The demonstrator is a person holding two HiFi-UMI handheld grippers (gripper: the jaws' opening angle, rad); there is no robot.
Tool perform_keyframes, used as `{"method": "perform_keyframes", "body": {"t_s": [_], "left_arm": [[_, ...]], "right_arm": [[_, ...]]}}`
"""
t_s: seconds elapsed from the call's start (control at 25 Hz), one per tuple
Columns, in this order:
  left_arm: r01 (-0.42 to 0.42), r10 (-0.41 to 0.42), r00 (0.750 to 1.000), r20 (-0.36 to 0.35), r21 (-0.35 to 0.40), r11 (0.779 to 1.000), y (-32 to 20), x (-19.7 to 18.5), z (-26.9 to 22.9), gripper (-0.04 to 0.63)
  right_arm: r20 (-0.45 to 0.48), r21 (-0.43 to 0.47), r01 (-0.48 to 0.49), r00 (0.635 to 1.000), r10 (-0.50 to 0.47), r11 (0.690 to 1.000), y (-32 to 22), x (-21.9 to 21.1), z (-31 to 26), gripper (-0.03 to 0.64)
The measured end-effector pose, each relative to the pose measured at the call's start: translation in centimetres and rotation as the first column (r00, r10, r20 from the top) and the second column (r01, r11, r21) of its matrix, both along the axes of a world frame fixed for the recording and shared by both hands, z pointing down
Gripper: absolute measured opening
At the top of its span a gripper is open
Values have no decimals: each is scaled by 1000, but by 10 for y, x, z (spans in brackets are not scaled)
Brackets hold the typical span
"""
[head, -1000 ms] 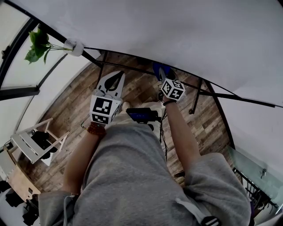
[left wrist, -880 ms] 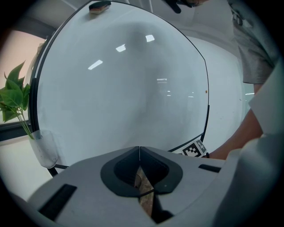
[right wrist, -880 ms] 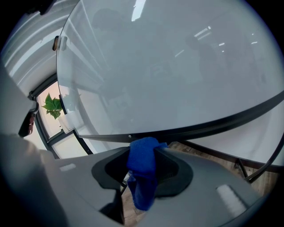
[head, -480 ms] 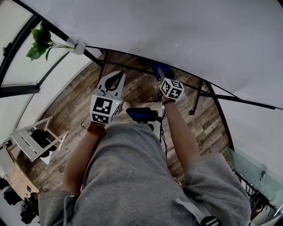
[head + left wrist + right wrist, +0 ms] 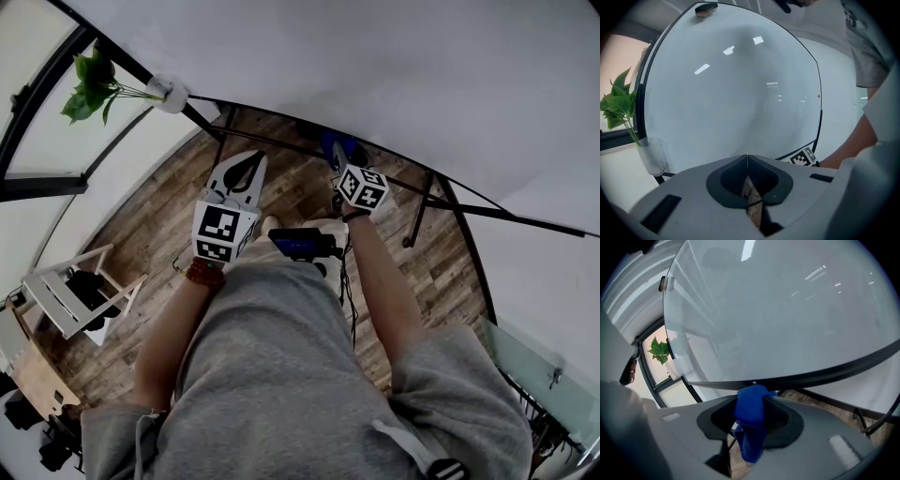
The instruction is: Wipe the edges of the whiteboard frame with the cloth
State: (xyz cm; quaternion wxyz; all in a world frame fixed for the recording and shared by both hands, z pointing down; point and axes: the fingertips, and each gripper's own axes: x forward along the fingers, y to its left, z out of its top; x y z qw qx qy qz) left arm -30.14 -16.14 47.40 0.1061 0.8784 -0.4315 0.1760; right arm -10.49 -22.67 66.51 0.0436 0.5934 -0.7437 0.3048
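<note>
Left gripper (image 5: 247,161), right gripper (image 5: 338,150) — jaws pinched

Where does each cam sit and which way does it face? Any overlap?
Head view: on the head, steeply down at floor and whiteboard; shows torso, arms, left gripper, right gripper.
Left gripper view: on left gripper, faces whiteboard; shut jaws, a forearm at right.
Right gripper view: on right gripper, faces bottom frame; jaws shut on cloth.
Shared: all see whiteboard and plant.

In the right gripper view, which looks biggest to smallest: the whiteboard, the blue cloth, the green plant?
1. whiteboard, fills most of the view.
2. blue cloth, enlarged by nearness to the camera.
3. green plant, far off.
</note>
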Motion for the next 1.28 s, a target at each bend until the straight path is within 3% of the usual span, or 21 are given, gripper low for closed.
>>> {"method": "perform_keyframes", "body": {"t_s": [1.28], "left_arm": [[45, -45, 999, 4, -4, 999, -7, -33, 3, 11]], "right_arm": [[40, -4, 51, 998, -51, 999, -21, -62, -1, 158]]}}
